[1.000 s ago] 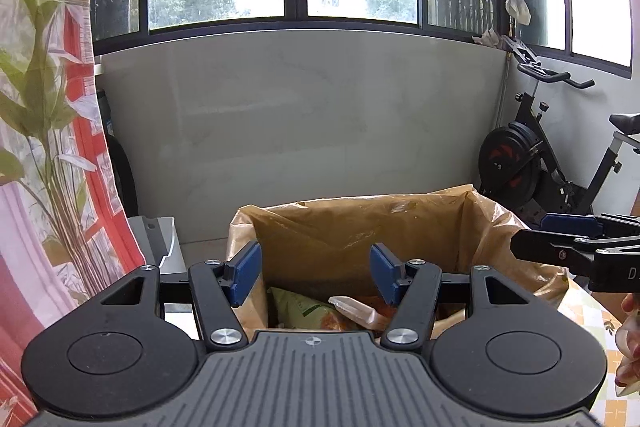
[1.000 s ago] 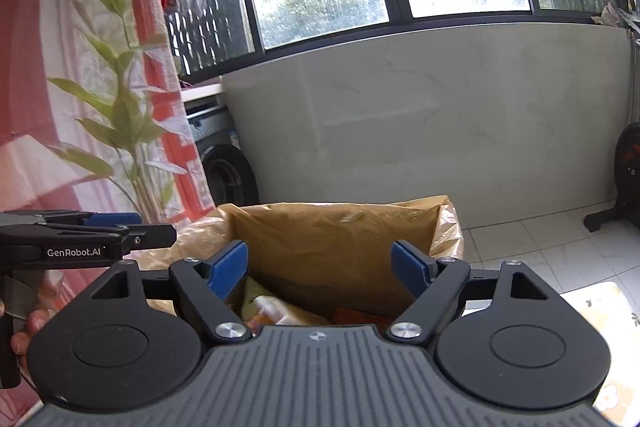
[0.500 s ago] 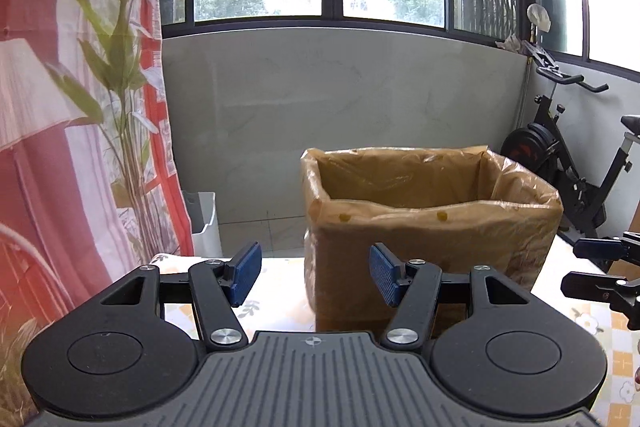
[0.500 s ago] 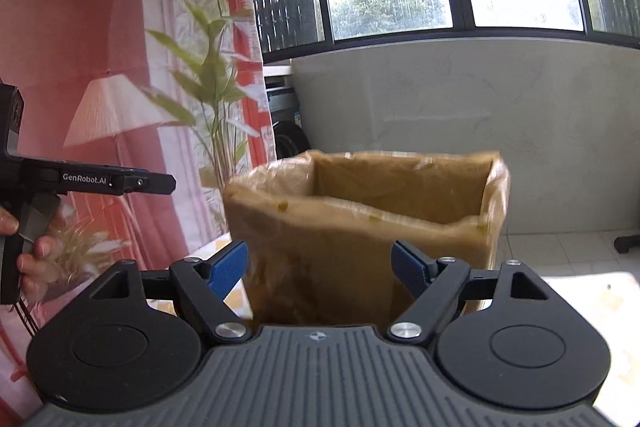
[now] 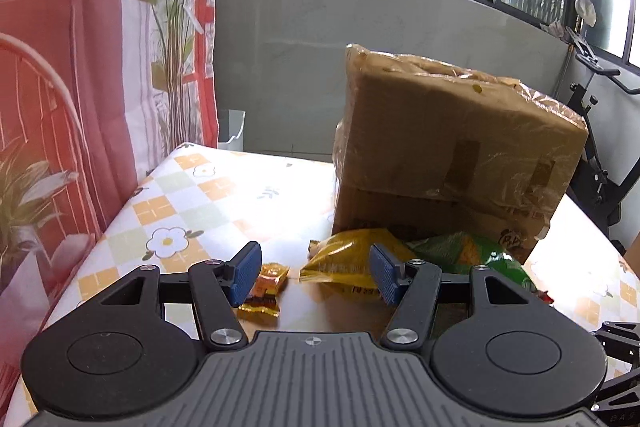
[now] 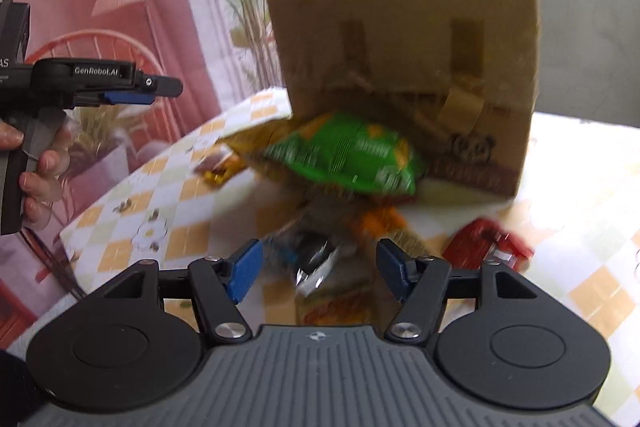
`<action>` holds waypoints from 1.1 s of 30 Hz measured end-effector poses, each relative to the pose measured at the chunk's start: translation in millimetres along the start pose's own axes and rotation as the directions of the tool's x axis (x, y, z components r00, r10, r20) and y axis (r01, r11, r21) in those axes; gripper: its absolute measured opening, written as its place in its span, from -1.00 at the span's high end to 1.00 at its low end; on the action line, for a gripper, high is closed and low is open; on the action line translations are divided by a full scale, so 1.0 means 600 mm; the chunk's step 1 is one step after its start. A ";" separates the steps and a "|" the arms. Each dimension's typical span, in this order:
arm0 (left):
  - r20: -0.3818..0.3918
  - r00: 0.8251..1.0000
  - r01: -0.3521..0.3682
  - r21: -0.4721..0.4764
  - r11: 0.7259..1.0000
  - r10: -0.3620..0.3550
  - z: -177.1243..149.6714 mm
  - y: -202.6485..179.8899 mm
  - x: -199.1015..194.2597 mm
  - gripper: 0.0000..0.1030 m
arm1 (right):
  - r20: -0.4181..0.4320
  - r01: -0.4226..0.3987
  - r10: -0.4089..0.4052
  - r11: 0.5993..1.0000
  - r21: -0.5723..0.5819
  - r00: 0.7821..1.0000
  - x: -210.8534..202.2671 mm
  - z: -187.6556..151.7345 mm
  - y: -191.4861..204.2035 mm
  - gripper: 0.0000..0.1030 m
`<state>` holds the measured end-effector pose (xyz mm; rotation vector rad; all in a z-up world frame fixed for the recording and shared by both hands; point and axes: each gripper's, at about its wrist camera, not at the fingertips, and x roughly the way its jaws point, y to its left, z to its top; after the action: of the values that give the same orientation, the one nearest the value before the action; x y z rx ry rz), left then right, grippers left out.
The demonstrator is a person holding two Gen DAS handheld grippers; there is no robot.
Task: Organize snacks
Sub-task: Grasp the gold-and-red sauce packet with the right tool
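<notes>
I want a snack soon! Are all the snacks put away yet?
Not yet. The box stands ready, but the yellow bag, green bag, small orange packet and red packet lie on the table. Both the left gripper and right gripper are open, holding nothing.

Readable text in the two wrist views

"GenRobot.AI" is printed in white on the side of the left gripper (image 6: pixel 132 95), seen from the right wrist; the letters "AS" are visible on its body at the frame edge. Printing on the cardboard box (image 6: pixel 404 67) and the green snack bag (image 6: pixel 344 155) is too blurred to be read.
</notes>
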<state>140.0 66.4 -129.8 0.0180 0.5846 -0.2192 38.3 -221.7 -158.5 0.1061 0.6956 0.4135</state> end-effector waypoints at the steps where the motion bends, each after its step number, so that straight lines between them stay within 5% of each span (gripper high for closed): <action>1: -0.007 1.000 -0.006 0.002 1.000 0.006 -0.006 -0.002 0.000 -0.21 | -0.016 -0.004 0.005 1.000 0.012 1.000 0.005 -0.003 -0.002 -0.28; 12: -0.048 0.999 -0.003 -0.016 1.000 0.002 -0.059 -0.019 -0.006 -0.20 | -0.148 0.092 -0.106 0.990 -0.104 0.983 0.044 -0.041 0.004 -0.28; 18: -0.072 0.997 0.002 -0.025 1.000 -0.004 -0.076 -0.025 -0.004 -0.20 | -0.127 0.117 -0.145 0.972 -0.203 0.981 0.050 -0.057 0.015 -0.28; 29: -0.095 0.995 -0.001 -0.065 0.998 -0.005 -0.097 -0.024 -0.003 -0.20 | -0.099 0.132 -0.154 0.970 -0.202 0.983 0.042 -0.068 0.016 -0.21; 33: -0.097 0.995 -0.006 -0.078 0.997 -0.002 -0.106 -0.021 -0.005 -0.20 | -0.081 0.116 -0.135 0.973 -0.201 0.988 0.038 -0.072 0.014 -0.02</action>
<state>100.5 59.8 -180.7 -0.0471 0.6900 -0.1941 23.4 -206.4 -202.9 -0.1438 0.7466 0.3647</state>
